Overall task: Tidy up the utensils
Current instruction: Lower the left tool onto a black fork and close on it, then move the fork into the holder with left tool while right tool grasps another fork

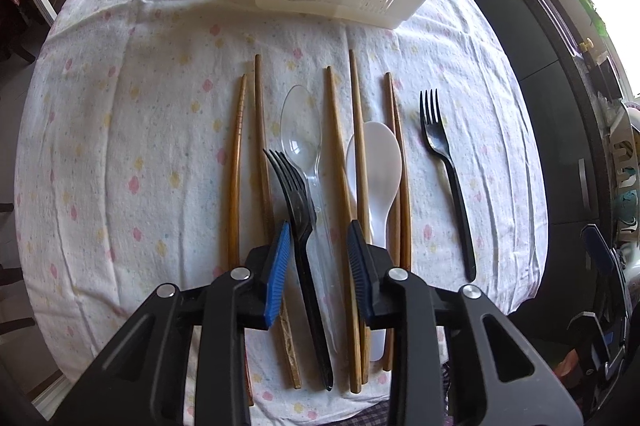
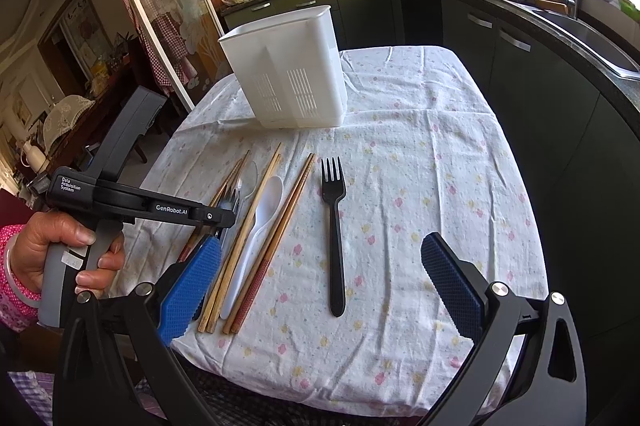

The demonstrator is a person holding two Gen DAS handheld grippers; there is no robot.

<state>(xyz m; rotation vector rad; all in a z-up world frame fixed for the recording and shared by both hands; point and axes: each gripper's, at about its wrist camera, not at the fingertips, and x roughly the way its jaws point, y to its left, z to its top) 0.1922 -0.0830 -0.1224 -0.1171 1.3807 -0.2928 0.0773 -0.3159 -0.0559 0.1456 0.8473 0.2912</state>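
Several wooden chopsticks (image 1: 260,129), a clear spoon (image 1: 300,129), a white spoon (image 1: 378,161) and two black forks lie side by side on the cloth. My left gripper (image 1: 320,228) points down over the row. Its blue pads straddle the handles of one black fork (image 1: 294,193) and the clear spoon without pressing on them. The other black fork (image 1: 444,161) lies apart at the right. In the right wrist view my right gripper (image 2: 322,244) hangs open and empty above that fork (image 2: 334,226). A white slotted utensil holder (image 2: 288,65) stands at the table's far side.
A floral cloth (image 2: 420,185) covers the small table. A hand (image 2: 60,250) holds the left gripper's handle at the left. A dark kitchen counter with a sink (image 2: 592,37) runs along the right, close to the table's edge. A glass door (image 2: 160,5) stands behind the holder.
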